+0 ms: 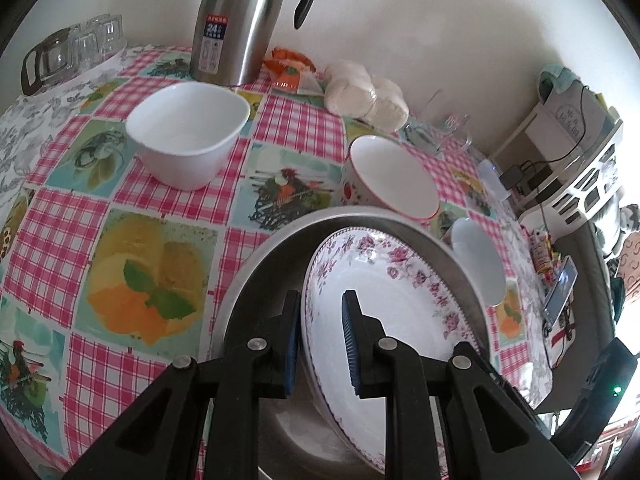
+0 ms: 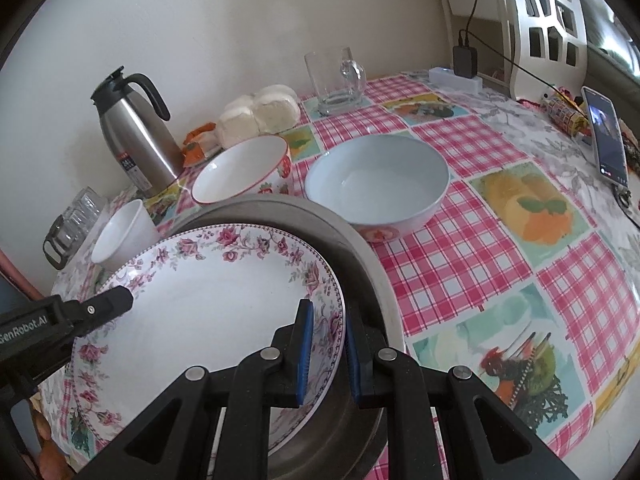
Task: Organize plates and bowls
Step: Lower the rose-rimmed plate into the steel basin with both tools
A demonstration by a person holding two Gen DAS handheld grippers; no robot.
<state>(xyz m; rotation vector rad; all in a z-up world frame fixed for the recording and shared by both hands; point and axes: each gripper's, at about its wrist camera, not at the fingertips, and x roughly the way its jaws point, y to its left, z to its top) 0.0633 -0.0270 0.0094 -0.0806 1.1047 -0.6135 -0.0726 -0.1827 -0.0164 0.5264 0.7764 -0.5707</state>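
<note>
A floral-rimmed plate [image 1: 384,320] sits tilted inside a round metal basin [image 1: 288,240] near the front edge of the tabletop, and both grippers grasp it from opposite sides. The left gripper [image 1: 320,344] straddles the plate's left rim, one blue pad outside the rim and the other over the white inner face; the jaws stand narrowly apart, and whether the pads actually press the rim cannot be told. The right gripper [image 2: 324,356] straddles the plate's [image 2: 200,320] right rim in the same way, jaws drawn close around the flowered edge with the pads at or almost at the porcelain. In the right wrist view, the left gripper's finger [image 2: 108,304] reaches in over the far rim.

Beyond the basin [image 2: 360,248], a red-rimmed bowl with strawberry print [image 2: 244,172] stands just beside the basin's far edge. A pale blue bowl [image 2: 380,184] stands beside it, toward the right edge of the tabletop and touching or nearly touching the basin. A white squarish bowl [image 1: 188,128] stands apart on the left side.

Along the back edge by the wall stand a steel thermos jug [image 1: 240,24], an orange packet [image 1: 292,68], a bag of white buns [image 1: 364,92] and a clear glass mug [image 2: 336,80]. A cluster of glassware [image 1: 72,52] occupies the back left corner. A phone [image 2: 606,136] lies at the right edge of the checked tablecloth [image 1: 80,240].
</note>
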